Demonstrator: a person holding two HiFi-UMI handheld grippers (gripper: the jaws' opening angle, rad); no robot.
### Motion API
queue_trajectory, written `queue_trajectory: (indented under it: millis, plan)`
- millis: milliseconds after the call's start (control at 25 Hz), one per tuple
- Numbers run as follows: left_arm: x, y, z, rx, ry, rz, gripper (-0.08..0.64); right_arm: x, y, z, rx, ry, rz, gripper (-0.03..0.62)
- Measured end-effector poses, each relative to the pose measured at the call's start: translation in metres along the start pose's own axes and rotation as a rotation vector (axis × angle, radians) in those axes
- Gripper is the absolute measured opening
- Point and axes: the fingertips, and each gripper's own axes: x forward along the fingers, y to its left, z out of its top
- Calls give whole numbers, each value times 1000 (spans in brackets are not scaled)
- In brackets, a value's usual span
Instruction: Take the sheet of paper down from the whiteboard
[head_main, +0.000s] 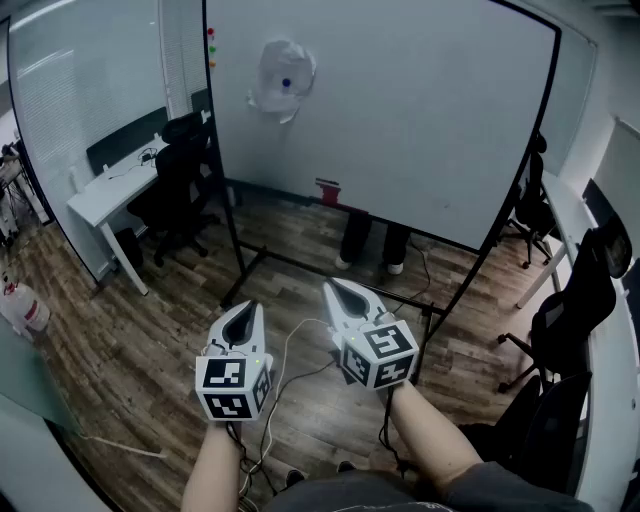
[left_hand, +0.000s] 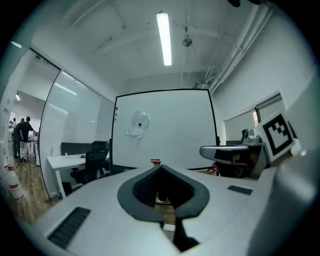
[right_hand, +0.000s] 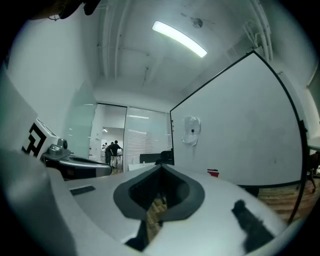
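Observation:
A crumpled white sheet of paper (head_main: 283, 78) hangs high on the left part of the whiteboard (head_main: 420, 120), pinned by a blue magnet. It also shows in the left gripper view as the paper (left_hand: 138, 123) and in the right gripper view as the paper (right_hand: 191, 130). Both grippers are far short of the board, at waist height over the wooden floor. My left gripper (head_main: 243, 308) is shut with nothing in it, jaws meeting at the tip (left_hand: 160, 167). Beside it, my right gripper (head_main: 335, 287) is likewise shut and holds nothing (right_hand: 161, 166).
The whiteboard stands on a black frame with floor bars (head_main: 300, 265). A red eraser (head_main: 327, 190) sits on its lower edge, and a person's legs (head_main: 370, 240) show behind it. A white desk (head_main: 110, 195) and black chair (head_main: 180, 180) stand left; more chairs (head_main: 570, 320) right.

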Motion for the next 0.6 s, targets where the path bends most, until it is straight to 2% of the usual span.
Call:
queue_trajectory:
  millis: [440,600]
  plan:
    - [-5,7,-1,-9,-11,-17,17,1,6,-5,32,10,-21,21]
    - [-9,14,-3,-6,-14,-31,17,3,20,-6,62,-4,24,21]
